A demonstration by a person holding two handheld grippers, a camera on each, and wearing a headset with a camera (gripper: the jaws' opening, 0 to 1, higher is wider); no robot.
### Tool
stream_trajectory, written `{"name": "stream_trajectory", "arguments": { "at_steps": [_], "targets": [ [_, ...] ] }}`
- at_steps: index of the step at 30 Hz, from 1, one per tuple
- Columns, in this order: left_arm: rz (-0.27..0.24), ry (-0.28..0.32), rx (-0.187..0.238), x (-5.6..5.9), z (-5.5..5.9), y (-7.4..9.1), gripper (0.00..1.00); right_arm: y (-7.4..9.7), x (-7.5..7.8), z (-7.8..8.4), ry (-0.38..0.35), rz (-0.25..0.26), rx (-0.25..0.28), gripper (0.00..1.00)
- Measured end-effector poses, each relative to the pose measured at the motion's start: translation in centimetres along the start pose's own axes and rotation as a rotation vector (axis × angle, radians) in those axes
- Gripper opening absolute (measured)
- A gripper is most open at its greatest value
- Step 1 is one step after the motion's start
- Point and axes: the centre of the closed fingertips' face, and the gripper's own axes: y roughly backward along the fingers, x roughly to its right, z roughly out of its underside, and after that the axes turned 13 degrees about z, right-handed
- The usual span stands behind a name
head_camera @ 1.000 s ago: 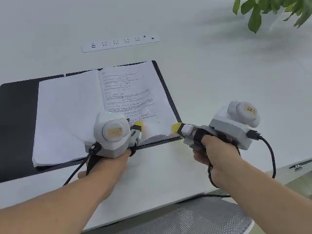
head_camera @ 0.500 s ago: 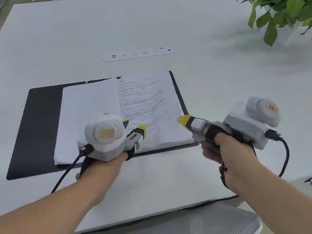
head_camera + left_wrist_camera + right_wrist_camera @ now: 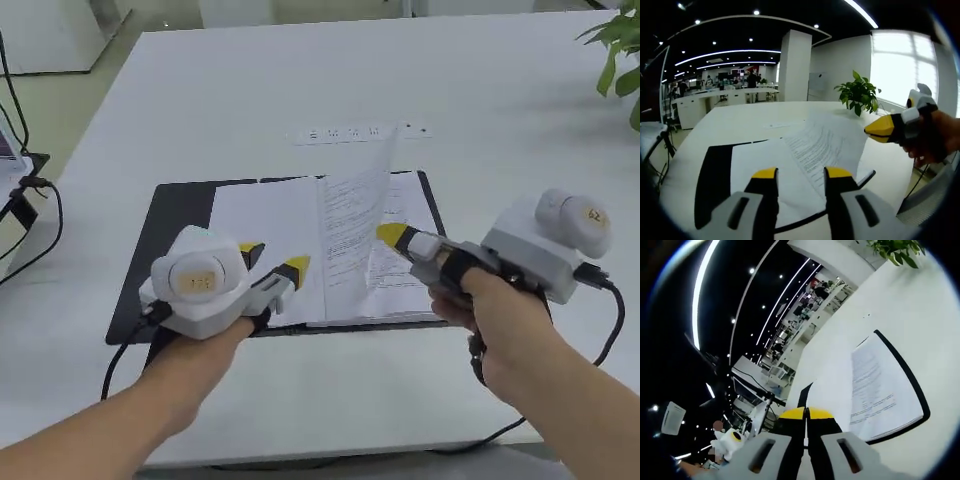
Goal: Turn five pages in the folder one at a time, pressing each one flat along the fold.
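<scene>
A black folder (image 3: 175, 230) lies open on the white table, white pages spread across it. One printed page (image 3: 355, 210) stands nearly upright over the fold. My right gripper (image 3: 392, 236) is shut on this page's outer edge, its yellow tips pressed together in the right gripper view (image 3: 806, 413). My left gripper (image 3: 273, 258) hovers open above the folder's front edge, left of the raised page. In the left gripper view its jaws (image 3: 802, 173) are apart with nothing between them, and the page (image 3: 825, 140) slopes up towards the right gripper (image 3: 885, 132).
A white power strip (image 3: 365, 131) lies on the table behind the folder. A potted plant (image 3: 620, 60) stands at the far right. Cables (image 3: 20, 190) hang beyond the table's left edge. Bare table surrounds the folder.
My right gripper has risen and moved left with the right-hand page, lifting it from flat to nearly upright. The left gripper stays near the folder's front edge. The head camera has tilted up.
</scene>
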Motion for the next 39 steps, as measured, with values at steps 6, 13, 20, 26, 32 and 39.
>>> {"name": "stream_trajectory", "arguments": {
  "at_steps": [6,13,20,26,32,39],
  "targets": [
    [-0.029,-0.005,0.034,-1.4,-1.0,2.4,0.34,-1.8,-3.5,1.8,0.039,-0.037,-0.038,0.0],
    [-0.055,-0.025,0.042,-3.0,-1.4,4.7,0.33,-4.3,-6.4,4.2,0.082,-0.065,-0.085,0.0],
    [-0.1,-0.017,0.059,-5.2,-1.7,7.1,0.33,-6.6,-8.2,6.4,0.124,-0.074,-0.141,0.0],
    [-0.14,-0.002,0.064,-6.8,-1.4,8.8,0.32,-7.7,-9.5,8.7,0.156,-0.073,-0.184,0.0],
    [-0.165,0.014,0.06,-7.6,-0.8,9.9,0.31,-9.6,-9.7,10.7,0.189,-0.063,-0.235,0.0],
    [-0.192,0.03,0.057,-8.9,-0.2,10.7,0.31,-12.4,-8.8,14.1,0.245,-0.035,-0.311,0.0]
  ]
}}
